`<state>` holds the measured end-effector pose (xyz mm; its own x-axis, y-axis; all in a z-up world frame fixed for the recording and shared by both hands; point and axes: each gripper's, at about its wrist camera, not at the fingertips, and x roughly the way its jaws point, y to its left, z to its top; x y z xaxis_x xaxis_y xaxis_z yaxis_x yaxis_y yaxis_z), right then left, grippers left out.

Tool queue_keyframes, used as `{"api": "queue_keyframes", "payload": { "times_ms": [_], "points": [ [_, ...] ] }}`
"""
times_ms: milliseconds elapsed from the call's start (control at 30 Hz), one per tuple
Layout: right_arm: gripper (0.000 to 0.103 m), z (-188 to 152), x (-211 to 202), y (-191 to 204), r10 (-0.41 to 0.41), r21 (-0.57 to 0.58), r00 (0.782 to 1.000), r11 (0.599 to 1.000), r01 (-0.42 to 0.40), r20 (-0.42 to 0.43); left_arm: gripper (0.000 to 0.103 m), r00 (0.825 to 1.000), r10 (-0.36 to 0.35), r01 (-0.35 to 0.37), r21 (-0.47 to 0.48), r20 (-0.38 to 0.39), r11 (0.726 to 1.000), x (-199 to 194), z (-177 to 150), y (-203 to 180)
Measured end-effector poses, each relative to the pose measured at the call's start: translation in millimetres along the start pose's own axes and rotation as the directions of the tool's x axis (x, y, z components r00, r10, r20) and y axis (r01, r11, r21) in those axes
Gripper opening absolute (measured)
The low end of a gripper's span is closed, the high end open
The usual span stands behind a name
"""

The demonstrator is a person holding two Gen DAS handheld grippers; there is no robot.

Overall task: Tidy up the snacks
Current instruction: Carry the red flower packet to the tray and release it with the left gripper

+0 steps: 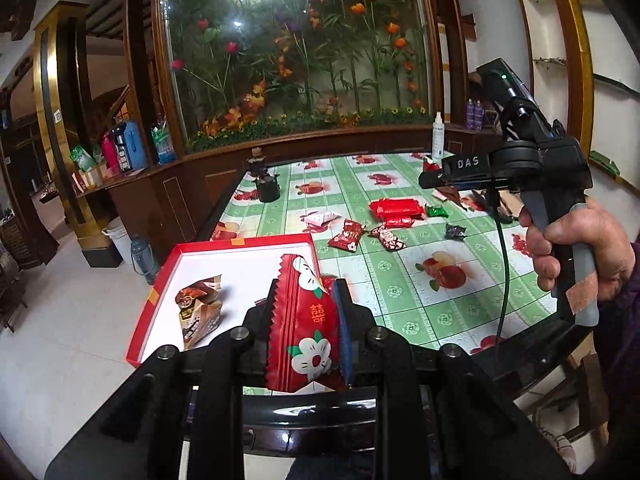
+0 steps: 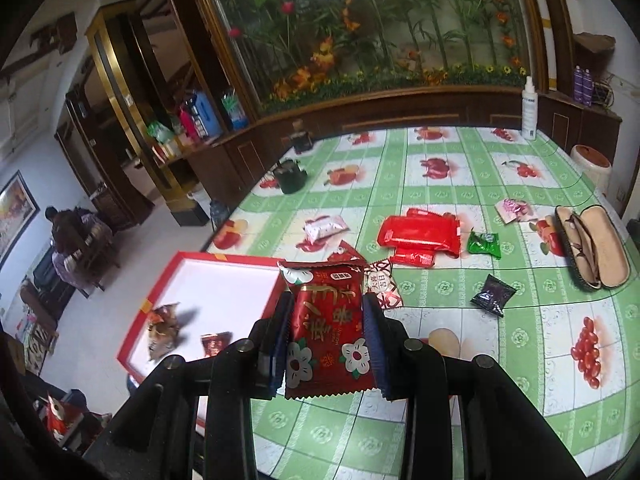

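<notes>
My left gripper (image 1: 306,304) is shut on a red snack packet with white flowers (image 1: 304,320), held above the right edge of a red-rimmed white tray (image 1: 160,276). A brown snack pouch (image 1: 198,312) lies in the tray. My right gripper (image 2: 326,312) is shut on another red flowered snack packet (image 2: 328,324), held above the table beside the tray (image 2: 136,324), which holds a brown pouch (image 2: 162,332) and a small red packet (image 2: 216,342). The right gripper also shows in the left wrist view (image 1: 430,180), high at the right.
Loose snacks lie on the green fruit-print tablecloth (image 2: 440,360): large red packs (image 2: 420,236), a green one (image 2: 484,244), a dark one (image 2: 492,294), a pink-white one (image 2: 322,228). An open glasses case (image 2: 592,248) lies right. A dark pot (image 2: 290,178) and spray bottle (image 2: 529,108) stand far.
</notes>
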<state>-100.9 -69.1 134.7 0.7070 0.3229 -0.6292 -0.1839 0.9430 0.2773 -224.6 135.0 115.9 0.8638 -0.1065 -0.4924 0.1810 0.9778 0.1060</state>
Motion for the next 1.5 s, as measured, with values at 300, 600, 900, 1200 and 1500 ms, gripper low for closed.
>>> {"api": "queue_keyframes", "payload": {
  "times_ms": [300, 600, 900, 1200, 1500],
  "points": [
    [0.035, 2.2, -34.9, -0.9, 0.024, -0.007, 0.997, 1.000, -0.023, 0.069, 0.020, 1.000, -0.008, 0.008, 0.013, 0.009, 1.000, -4.6, 1.9, -4.0],
    [0.035, 5.1, -20.3, 0.1, 0.036, 0.015, 0.998, 0.999, -0.036, 0.045, 0.020, 1.000, -0.002, 0.002, -0.020, -0.004, 1.000, -0.6, -0.4, 10.2],
    [0.035, -1.2, 2.9, 27.7, 0.066, -0.031, 0.998, 0.997, -0.066, 0.006, 0.020, 1.000, -0.013, 0.010, -0.084, -0.028, 0.996, 14.9, -9.2, 32.9],
    [0.035, -18.7, 12.6, 4.1, 0.068, -0.009, 0.998, 0.998, -0.068, -0.009, 0.020, 0.999, -0.019, 0.011, -0.159, -0.050, 0.987, 46.2, -12.7, 59.3],
    [0.035, -37.1, 41.6, -48.0, 0.084, 0.086, 0.995, 0.993, -0.080, -0.052, 0.020, 0.992, -0.054, 0.028, -0.225, -0.112, 0.974, 98.6, -19.6, 85.5]
  ]
}}
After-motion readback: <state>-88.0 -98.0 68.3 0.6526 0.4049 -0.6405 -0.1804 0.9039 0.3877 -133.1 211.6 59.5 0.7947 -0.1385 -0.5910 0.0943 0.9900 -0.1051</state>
